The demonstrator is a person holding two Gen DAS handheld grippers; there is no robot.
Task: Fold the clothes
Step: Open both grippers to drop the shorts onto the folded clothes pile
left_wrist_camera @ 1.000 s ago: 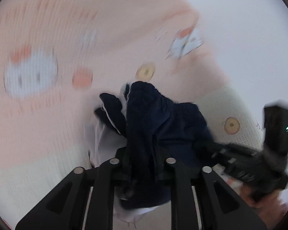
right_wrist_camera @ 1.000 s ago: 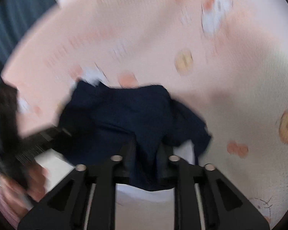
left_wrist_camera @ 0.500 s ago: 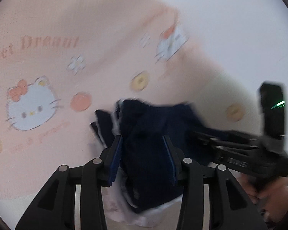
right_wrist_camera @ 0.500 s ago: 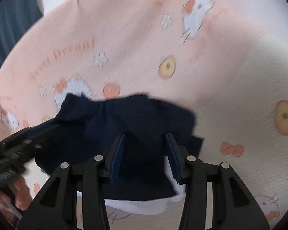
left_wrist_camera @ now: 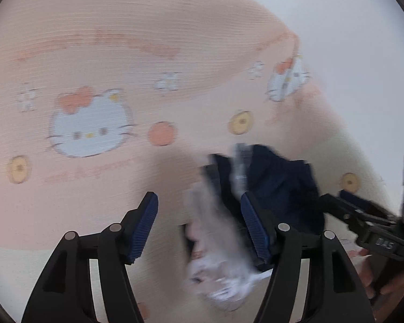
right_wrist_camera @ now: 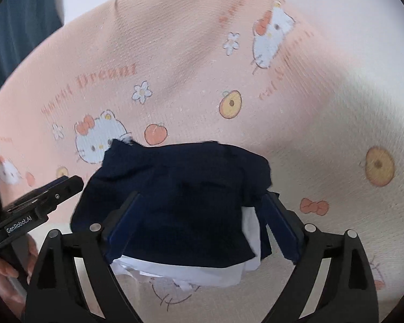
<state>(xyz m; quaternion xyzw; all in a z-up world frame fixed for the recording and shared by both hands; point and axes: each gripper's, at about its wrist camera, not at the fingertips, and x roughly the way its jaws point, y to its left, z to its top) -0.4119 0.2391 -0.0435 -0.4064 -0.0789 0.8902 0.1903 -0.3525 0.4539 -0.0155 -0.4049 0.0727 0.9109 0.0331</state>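
A navy garment [right_wrist_camera: 180, 193] with a white layer [right_wrist_camera: 191, 271] under it lies bunched on the pink cartoon-cat blanket [right_wrist_camera: 191, 53]. My right gripper [right_wrist_camera: 202, 224] hangs just over its near edge. Its jaws are opening, with the cloth lying loose between the blue pads [right_wrist_camera: 282, 226]. In the left wrist view the same garment [left_wrist_camera: 280, 185] is blurred, its white edge [left_wrist_camera: 215, 245] lying between the fingers. My left gripper [left_wrist_camera: 199, 228] is also opening, and its pads [left_wrist_camera: 144, 226] press on nothing. Each view shows the other gripper at its side: the right gripper [left_wrist_camera: 363, 220] and the left gripper [right_wrist_camera: 40, 199].
The blanket turns cream [right_wrist_camera: 350, 215] toward the near right. A white wall [left_wrist_camera: 350, 13] rises behind it and dark blue cloth [right_wrist_camera: 18, 27] hangs at the far left. A hand [right_wrist_camera: 2, 271] holds the left gripper's handle.
Both grippers went from shut on the navy garment to wide open. The garment now lies loose on the blanket, and both grippers have drawn back and up a little.
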